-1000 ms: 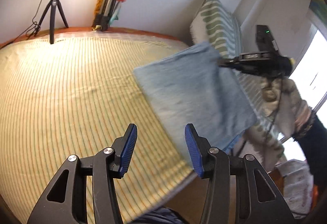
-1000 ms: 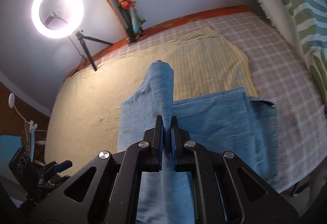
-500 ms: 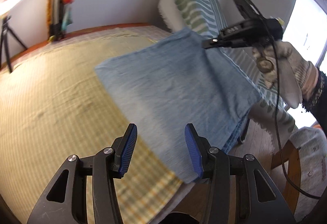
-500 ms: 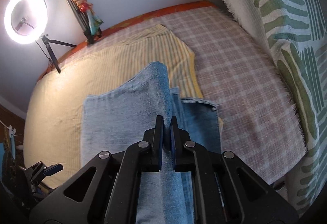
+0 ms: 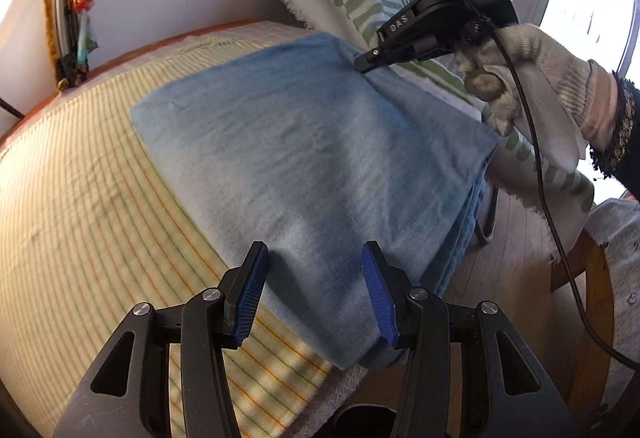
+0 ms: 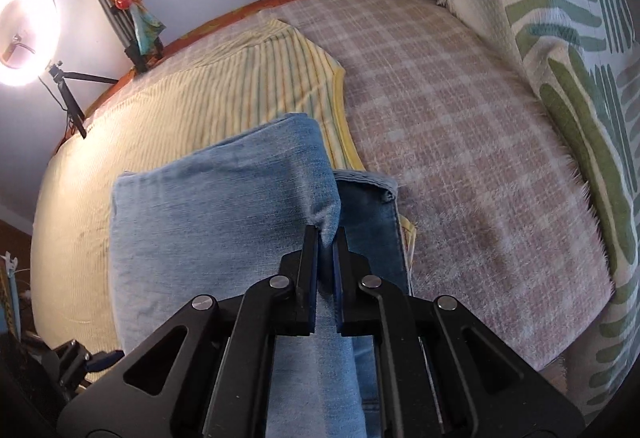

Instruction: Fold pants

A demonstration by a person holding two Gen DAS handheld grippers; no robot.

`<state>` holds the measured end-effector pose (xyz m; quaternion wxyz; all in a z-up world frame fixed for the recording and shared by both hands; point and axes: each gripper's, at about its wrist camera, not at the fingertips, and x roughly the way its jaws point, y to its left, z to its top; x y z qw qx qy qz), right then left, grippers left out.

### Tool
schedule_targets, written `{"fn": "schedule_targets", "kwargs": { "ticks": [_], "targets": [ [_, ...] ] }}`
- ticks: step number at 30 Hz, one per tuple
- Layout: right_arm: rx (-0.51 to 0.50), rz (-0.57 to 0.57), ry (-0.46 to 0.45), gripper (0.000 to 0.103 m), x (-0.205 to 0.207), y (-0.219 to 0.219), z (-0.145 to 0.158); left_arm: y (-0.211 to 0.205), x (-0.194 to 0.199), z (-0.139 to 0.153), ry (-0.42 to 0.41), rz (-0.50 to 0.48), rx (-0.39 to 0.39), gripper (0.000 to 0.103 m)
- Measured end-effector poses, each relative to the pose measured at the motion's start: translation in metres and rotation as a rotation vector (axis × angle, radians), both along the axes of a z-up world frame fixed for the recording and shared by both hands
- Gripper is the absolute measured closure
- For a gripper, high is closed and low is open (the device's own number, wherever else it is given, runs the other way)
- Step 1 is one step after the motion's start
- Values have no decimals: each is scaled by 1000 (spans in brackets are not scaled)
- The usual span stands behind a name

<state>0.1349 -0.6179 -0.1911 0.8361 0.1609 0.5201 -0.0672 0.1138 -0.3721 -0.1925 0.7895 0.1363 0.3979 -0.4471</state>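
The light blue denim pants lie folded over near the bed's right edge, their near end hanging off it. My left gripper is open, its blue pads on either side of the near end of the fold. My right gripper is shut on the far corner of the top layer and holds it raised; it also shows in the left wrist view with the gloved hand behind it. In the right wrist view the pants spread under the gripper, a darker lower layer showing at the right.
The bed carries a yellow striped sheet over a pink checked cover. A green-patterned cushion stands at the right. A ring light on a tripod and a decorated pole stand by the wall. A wooden stool stands beside the bed.
My right gripper has carried the pants' top layer across, further to the right over the lower layer. My left gripper has moved in so that its open pads straddle the near end of the fold.
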Motion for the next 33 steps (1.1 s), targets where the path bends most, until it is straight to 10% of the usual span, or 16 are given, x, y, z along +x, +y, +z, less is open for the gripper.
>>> {"fn": "schedule_targets", "kwargs": {
  "ticks": [11,16,23,26,33],
  "targets": [
    [-50,-24,-73,74,-32,-7,23,-4,-17,15,-66,-6,-8,56],
    [82,1,-92,70,-80,-10,23,-13,-25,17,-106,-30,-16,56],
    [200,3,-30,76,-117,-7,-10,-18,-17,12,-77,-16,-12,56],
    [152,35,-37,94,-120,1,-6,-21,-15,7,-67,-17,2,56],
    [-23,137,54,95,-109,21,-16,-8,-8,17,33,1,-21,56]
  ]
}}
